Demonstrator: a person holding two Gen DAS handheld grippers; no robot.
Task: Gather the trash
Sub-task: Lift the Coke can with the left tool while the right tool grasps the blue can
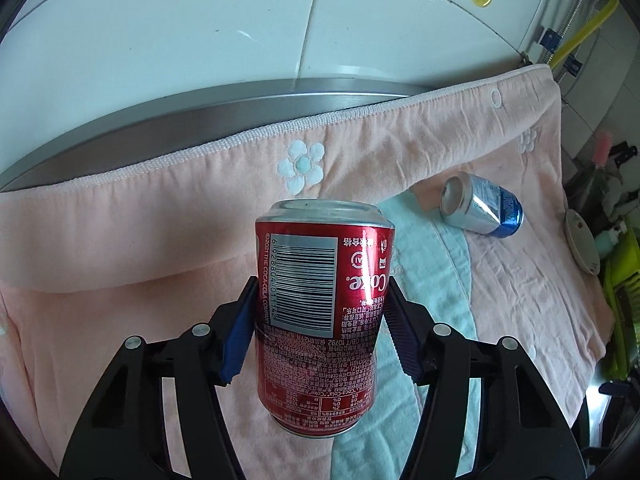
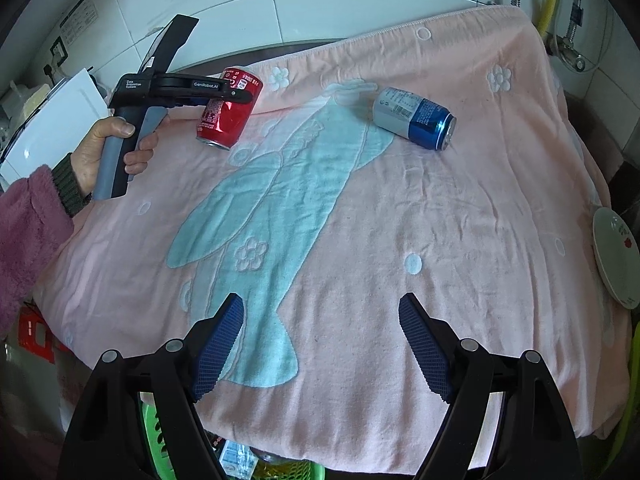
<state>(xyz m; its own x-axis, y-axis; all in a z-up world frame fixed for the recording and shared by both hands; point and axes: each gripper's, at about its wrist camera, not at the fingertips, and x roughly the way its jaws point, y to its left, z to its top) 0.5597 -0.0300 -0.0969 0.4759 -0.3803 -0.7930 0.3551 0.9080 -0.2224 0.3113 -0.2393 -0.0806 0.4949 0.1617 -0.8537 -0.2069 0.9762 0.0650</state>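
My left gripper (image 1: 320, 320) is clamped on the red Coca-Cola can (image 1: 322, 312), blue pads pressing its sides w/ the barcode facing my camera & the print reading upside down. From the right wrist view the same can (image 2: 226, 114) hangs tilted in that gripper (image 2: 236, 96), just over the far left part of the pink towel (image 2: 440, 220); can't tell if its bottom edge touches the cloth. My left hand (image 2: 108, 148) wraps the grey handle, pink fleece sleeve behind it.

My right gripper (image 2: 322, 340) is spread wide w/ nothing between the fingers, hovering over the near part of the towel, by the teal fish pattern (image 2: 272, 200).

2nd can, the blue & silver one (image 2: 414, 118), lies on its side on the towel toward the far right, well apart from both grippers; in the left view (image 1: 480, 208) its open top faces me.

White plate (image 2: 616, 256) sits at the towel's right edge. Green basket (image 2: 168, 432) shows below the near edge, btwn my right fingers
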